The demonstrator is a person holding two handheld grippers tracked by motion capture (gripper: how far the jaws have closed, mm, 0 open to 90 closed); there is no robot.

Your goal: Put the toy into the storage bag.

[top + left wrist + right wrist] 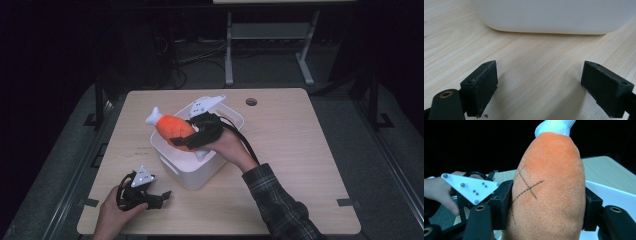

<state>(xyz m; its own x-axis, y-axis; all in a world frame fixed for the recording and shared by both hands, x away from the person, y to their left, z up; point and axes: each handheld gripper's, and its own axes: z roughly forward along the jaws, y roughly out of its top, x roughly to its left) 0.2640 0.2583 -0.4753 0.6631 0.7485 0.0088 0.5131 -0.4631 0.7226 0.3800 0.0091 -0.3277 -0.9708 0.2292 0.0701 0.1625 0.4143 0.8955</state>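
White bin [192, 172] blocks table [300, 150] centre (plush toy [175, 129] over it); right half open.

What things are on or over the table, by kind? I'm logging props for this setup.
Plush toy, orange with white ends: 1, clamped in the right gripper above the bin.
White plastic bin: 1, on the table.
Hand-held grippers: 2, counting the left gripper, open and resting on the table near the bin.
Total: 4

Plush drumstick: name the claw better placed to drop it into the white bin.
Right. The right claw already grips the plush drumstick above the white bin; the left claw lies open on the table.
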